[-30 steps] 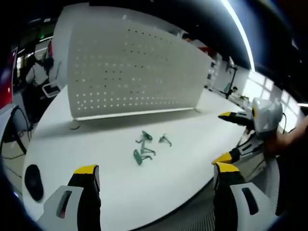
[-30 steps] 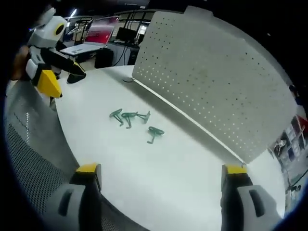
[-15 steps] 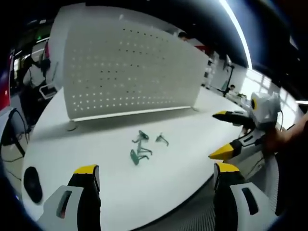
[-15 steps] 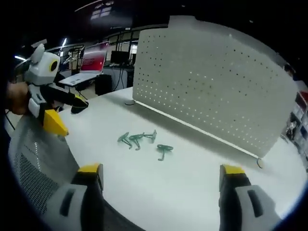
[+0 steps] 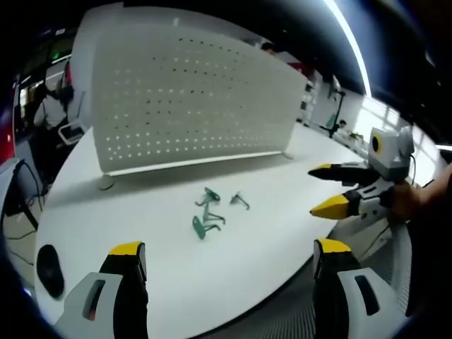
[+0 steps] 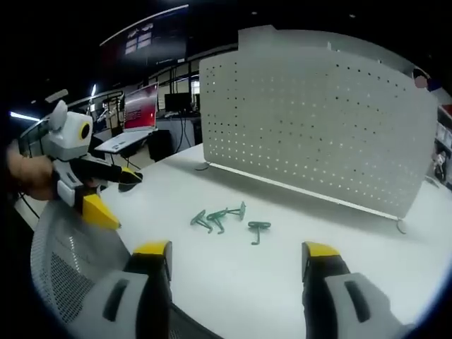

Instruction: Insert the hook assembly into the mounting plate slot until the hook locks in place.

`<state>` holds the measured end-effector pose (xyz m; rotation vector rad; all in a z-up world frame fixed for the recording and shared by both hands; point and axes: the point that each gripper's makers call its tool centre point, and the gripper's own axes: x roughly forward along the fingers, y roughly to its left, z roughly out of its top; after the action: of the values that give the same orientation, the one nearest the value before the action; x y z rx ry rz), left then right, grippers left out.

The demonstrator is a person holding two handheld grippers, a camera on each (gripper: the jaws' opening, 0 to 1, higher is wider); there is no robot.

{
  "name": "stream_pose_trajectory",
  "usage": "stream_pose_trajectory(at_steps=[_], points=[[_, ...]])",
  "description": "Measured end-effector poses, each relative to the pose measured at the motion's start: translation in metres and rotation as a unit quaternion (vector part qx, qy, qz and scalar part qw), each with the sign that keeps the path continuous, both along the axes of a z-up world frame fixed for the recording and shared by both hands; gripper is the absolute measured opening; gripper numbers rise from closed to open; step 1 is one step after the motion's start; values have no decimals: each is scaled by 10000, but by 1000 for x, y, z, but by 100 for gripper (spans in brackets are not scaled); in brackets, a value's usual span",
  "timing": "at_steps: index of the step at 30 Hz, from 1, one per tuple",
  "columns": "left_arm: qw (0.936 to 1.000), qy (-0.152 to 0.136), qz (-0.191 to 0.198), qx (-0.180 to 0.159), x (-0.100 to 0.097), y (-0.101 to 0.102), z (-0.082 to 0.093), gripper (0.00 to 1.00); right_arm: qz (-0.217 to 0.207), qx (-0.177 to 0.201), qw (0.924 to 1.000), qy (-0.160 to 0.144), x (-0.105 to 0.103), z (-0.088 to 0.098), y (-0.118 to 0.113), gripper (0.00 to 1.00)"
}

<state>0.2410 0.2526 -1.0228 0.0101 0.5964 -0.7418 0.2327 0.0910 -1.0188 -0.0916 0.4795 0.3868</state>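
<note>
Small green hooks (image 5: 210, 214) (image 6: 227, 217), loosely clustered on white table (image 5: 169, 212) (image 6: 282, 268), just before upright white pegboard (image 5: 191, 99) (image 6: 318, 120). Probably light, stiff, thin and fiddly; best pinched at the straight shank, not the curl. Matte perforated panel, smooth tabletop. Left gripper (image 5: 226, 258) (image 6: 113, 191) spread, empty. Right gripper (image 6: 236, 258) (image 5: 332, 189) likewise spread, pinching nothing.

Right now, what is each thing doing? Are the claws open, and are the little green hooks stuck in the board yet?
Left gripper: open, holding nothing.
Right gripper: open, holding nothing.
Green hooks: lying loose on the table, not inserted.
Pegboard: standing upright, no hooks on it.
</note>
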Motion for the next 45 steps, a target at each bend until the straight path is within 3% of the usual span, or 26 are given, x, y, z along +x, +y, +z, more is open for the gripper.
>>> stream_pose_trajectory(at_steps=[5, 45], points=[[10000, -8, 67, -51, 1, 2, 2, 100, 31, 25, 10000, 56, -1, -1, 1, 66], [10000, -18, 84, -35, 1, 2, 2, 100, -32, -199, 9994, 271, -3, -13, -5, 65]])
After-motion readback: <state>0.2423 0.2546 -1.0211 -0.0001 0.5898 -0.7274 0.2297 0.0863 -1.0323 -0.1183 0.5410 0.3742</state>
